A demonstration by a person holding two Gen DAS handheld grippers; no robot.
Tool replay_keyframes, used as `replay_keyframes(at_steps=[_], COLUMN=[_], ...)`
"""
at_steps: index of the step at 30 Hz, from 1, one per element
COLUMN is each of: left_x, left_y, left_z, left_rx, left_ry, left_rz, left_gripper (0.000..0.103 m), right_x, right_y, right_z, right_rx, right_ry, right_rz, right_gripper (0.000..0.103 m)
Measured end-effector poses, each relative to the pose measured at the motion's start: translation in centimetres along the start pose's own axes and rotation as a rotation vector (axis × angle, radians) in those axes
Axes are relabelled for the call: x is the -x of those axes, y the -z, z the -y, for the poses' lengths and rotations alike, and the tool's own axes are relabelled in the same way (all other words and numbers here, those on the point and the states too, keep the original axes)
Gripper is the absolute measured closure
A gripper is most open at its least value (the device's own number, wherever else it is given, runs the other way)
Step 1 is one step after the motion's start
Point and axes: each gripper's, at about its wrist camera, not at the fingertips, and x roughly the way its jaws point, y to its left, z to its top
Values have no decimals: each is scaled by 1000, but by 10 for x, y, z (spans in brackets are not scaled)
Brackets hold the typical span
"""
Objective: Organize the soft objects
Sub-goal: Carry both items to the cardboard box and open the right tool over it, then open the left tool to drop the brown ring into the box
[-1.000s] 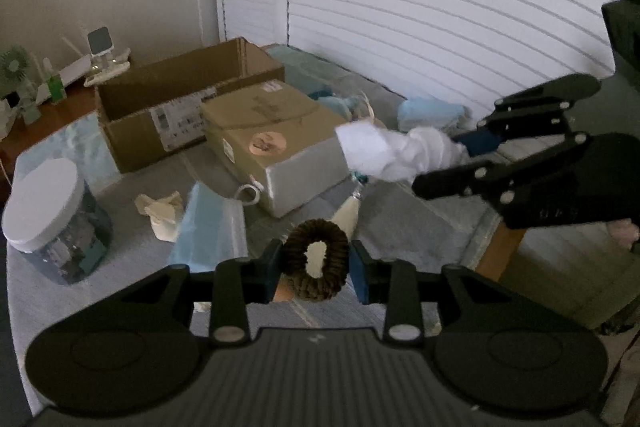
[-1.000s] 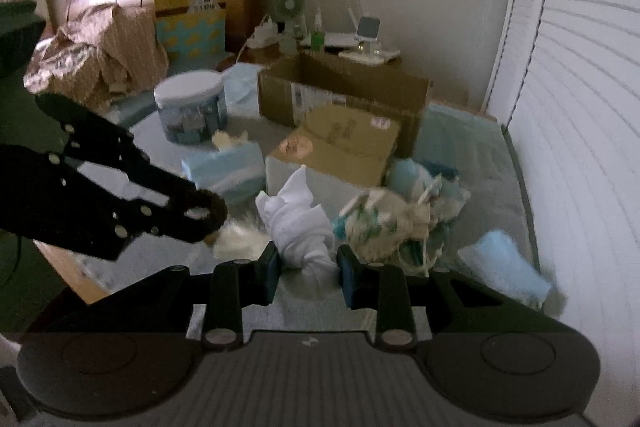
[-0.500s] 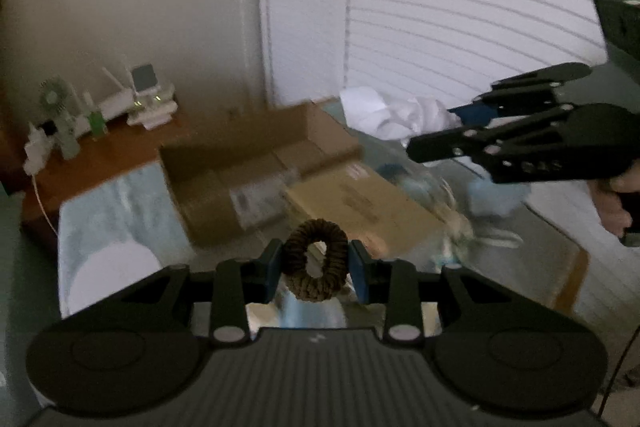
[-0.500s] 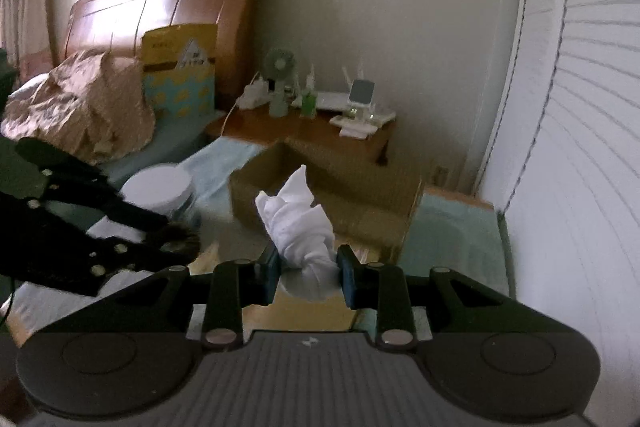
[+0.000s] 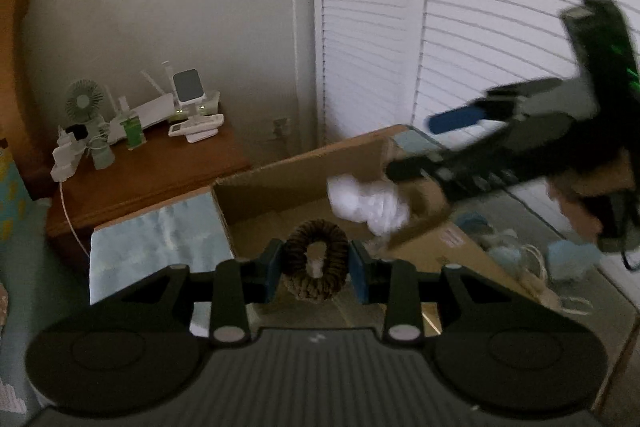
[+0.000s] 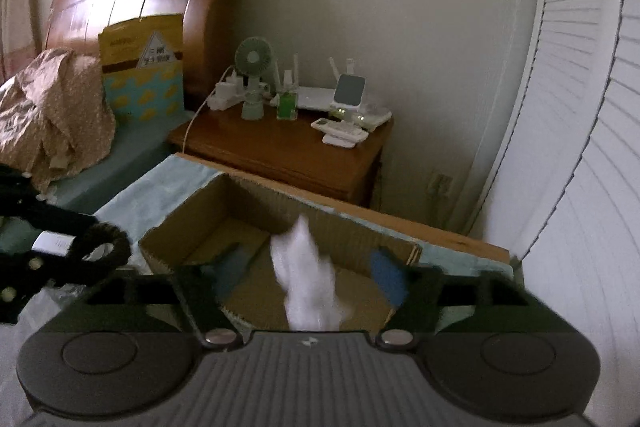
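My left gripper is shut on a brown braided hair scrunchie and holds it just before the open cardboard box. My right gripper is open, its blue pads spread wide above the box. A white crumpled cloth hangs loose between the open fingers, over the box; in the left wrist view the cloth sits in the air at the box's right end, below the right gripper. The scrunchie also shows at the left of the right wrist view.
A closed brown carton lies right of the open box, with pale blue and white soft items beyond it. A wooden nightstand with a fan and chargers stands behind. A bed with a floral blanket is at left. Slatted doors line the right.
Both grippers moved forward over the open box. My right gripper opened and let go of the white cloth, which is dropping toward the box. My left gripper still holds the scrunchie.
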Motion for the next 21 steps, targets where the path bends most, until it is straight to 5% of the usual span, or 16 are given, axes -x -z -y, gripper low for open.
replay_keyframes(at_steps=[5,11,12,14,15,16,21], left_x=[-21,-45,-48,-53,-55,-54,-36], left_y=[-13,-31,-35,-40,-42,-43,-38], left_z=[-8,-14,-14,-15,-15,-15,-15], left_rx=[0,4,6,14,18,18,38], left_ry=[-20,-36,-43,-54,-69,-84,-88], left_rz=[-15,-34,-32,-30,-24,-14,12], left_gripper=[69,67,64,42,21,14,13], right_x=[11,38,42,51,55,58,75], right_y=[12,30,32,36,38,40,54], right_z=[-3,-16,-19,-26,-29,-33,-49], right_rx=[-20,-20,-12,5,15,28,77], right_ry=[-11,11,16,35,39,44,82], right_rz=[5,11,9,12,9,2,-4], right_gripper=[0,0,0,0,0,0,0])
